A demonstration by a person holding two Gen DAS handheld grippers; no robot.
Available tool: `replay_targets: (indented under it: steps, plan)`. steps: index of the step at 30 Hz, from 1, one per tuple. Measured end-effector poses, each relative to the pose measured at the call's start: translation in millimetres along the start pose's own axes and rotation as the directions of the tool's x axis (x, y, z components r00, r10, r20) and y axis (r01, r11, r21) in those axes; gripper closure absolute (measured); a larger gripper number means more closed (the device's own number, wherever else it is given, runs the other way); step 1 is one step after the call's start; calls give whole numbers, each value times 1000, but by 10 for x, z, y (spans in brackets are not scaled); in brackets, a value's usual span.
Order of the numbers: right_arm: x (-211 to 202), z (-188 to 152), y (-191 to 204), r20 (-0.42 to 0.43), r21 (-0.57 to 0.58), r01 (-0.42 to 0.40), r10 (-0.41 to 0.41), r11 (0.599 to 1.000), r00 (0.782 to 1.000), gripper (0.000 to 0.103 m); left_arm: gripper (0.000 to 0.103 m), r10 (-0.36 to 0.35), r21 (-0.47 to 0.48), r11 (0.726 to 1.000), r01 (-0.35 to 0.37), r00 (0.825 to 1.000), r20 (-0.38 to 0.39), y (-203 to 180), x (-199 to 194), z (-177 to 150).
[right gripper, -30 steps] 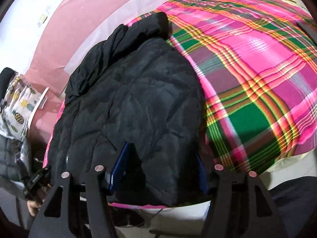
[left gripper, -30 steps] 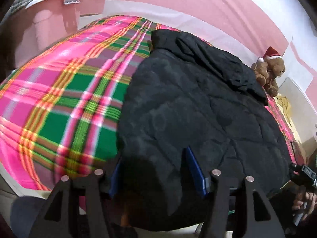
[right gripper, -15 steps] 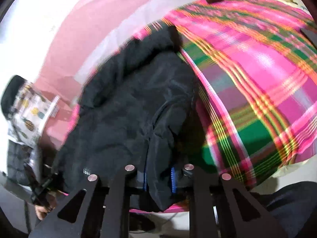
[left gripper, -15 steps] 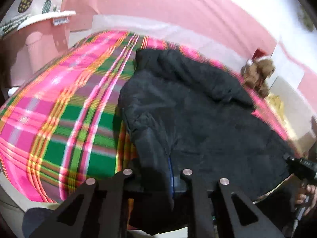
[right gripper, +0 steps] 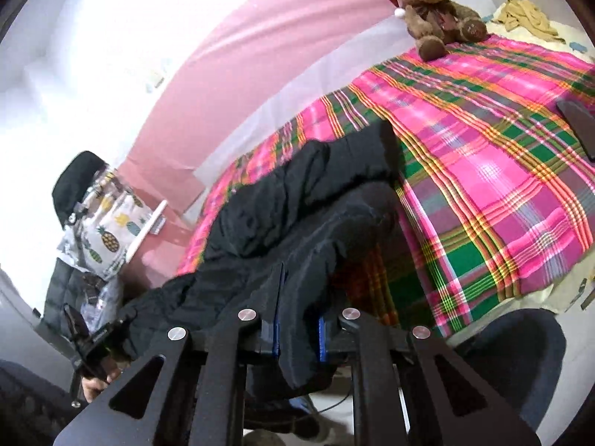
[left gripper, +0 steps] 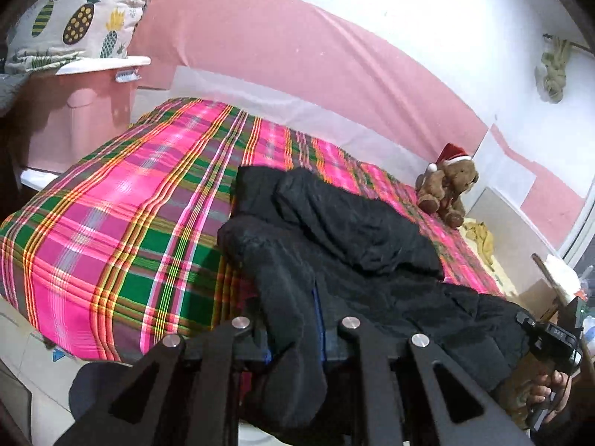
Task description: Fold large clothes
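Left gripper (left gripper: 293,334), right gripper (right gripper: 297,329) angled down, clamping black jacket (left gripper: 372,245) hem.

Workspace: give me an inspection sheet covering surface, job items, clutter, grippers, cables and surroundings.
Surface: bed with plaid blanket, pink and green.
Job's things: black jacket, near hem raised off the bed, far part lying on the blanket.
Clutter: teddy bear in a red hat at the far edge; yellowish cloth behind it.
Grippers: left gripper shut on the hem; right gripper shut on the hem.
Cables: thin dark cord on the floor below the right gripper, faint.
Surroundings: pink wall panel; pineapple-print pillow on a pink stand.
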State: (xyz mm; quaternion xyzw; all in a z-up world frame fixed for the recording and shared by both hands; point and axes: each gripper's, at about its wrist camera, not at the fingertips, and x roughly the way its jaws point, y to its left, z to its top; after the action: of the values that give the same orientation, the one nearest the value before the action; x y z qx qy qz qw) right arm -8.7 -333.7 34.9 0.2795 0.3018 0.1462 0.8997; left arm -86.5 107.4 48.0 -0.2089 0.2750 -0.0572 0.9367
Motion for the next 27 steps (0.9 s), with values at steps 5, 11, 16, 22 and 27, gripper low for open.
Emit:
replay_targets:
  steps: [5,11,16,22,27]
  plan:
    - [-119,138,121,62,-16,-23,24,1000,998,90,87,-39,-6,999,39,998,52,-77,-93,155]
    - [-95,400,185,104,-14,-36,37,999,994,89,87,-69,-21,997,71,994,87,-119,11,456]
    - [109,797,258,136,-23,-25,28,999,990,89,86,-64,-31,997,68,992,113,-128,268,826]
    - [596,1374,291,140,-33,5,0,999,990,89,86,-40,-29,999,44,994,103,-130,891,1375]
    - [1223,1808,149,87,-13,65,-64,998,994,88,86,33,-34,999,-32,999,23,-42,1727,1697]
